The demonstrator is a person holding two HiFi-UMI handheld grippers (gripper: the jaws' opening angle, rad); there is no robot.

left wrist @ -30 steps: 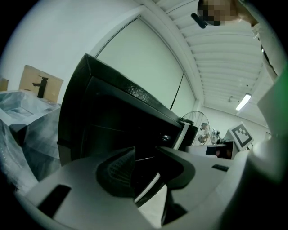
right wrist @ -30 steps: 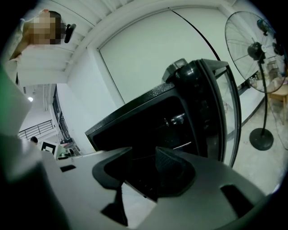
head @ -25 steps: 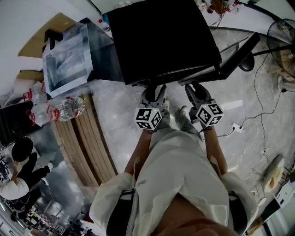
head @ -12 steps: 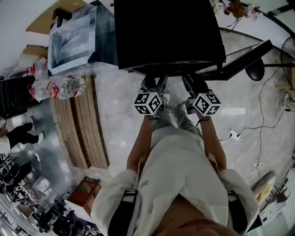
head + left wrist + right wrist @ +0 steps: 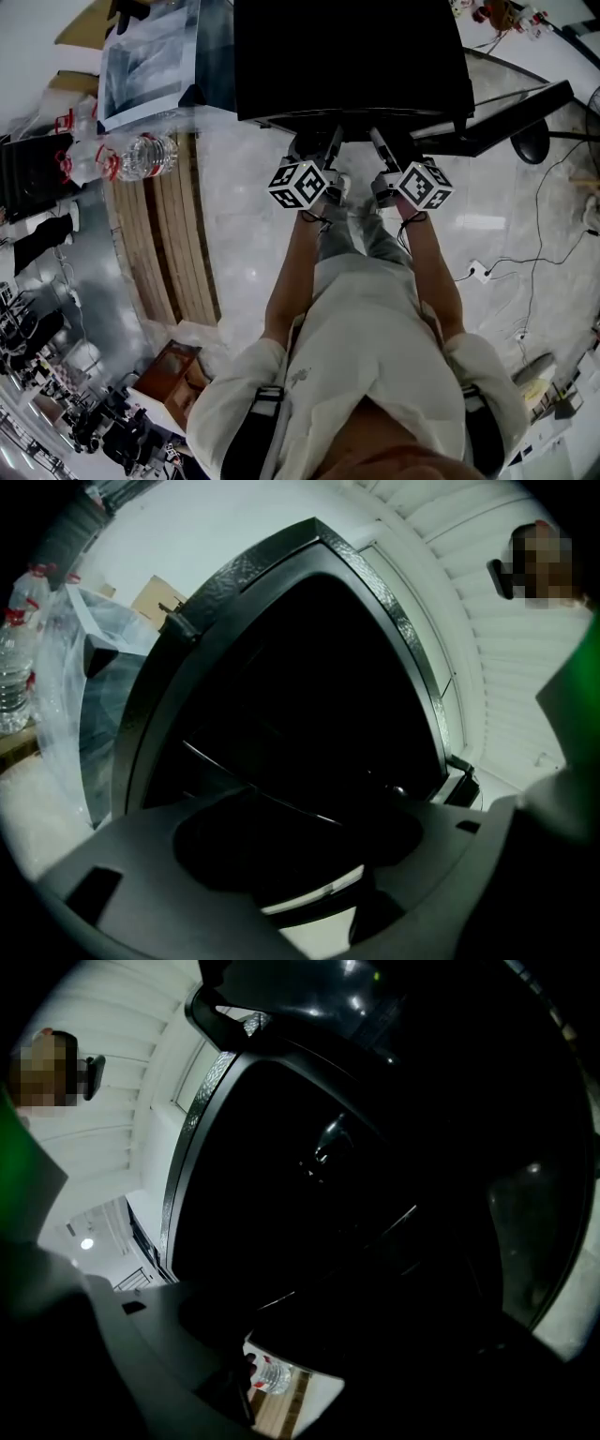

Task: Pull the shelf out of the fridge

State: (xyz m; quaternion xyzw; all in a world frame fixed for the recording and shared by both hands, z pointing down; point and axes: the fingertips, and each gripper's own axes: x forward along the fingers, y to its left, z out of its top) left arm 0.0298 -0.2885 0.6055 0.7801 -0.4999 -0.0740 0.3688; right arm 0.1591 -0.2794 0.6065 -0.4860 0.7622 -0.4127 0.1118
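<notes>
I look down on the top of a black fridge [image 5: 347, 56], with its door [image 5: 506, 117] swung open to the right. My left gripper [image 5: 316, 148] and right gripper [image 5: 386, 148] both reach into the fridge's front opening, side by side. In the left gripper view the dark inside [image 5: 281, 686] shows the shelf [image 5: 253, 794] as a thin bright edge running across just ahead of the jaws. The right gripper view shows the shelf [image 5: 394, 1224] the same way. Both grippers' jaws are opening and I see no pad pressing on the shelf. The fingertips themselves are lost in the dark.
Left of the fridge stand a box wrapped in clear plastic [image 5: 150, 61] and water bottles [image 5: 141, 155]. Wooden slats [image 5: 173, 244] lie on the floor beside my legs. Cables and a power strip [image 5: 483, 270] trail at the right, and a carton [image 5: 169, 370] sits at lower left.
Both grippers have stayed at the fridge's front opening, and their jaws have parted. My head view has shifted, so the fridge fills more of the top.
</notes>
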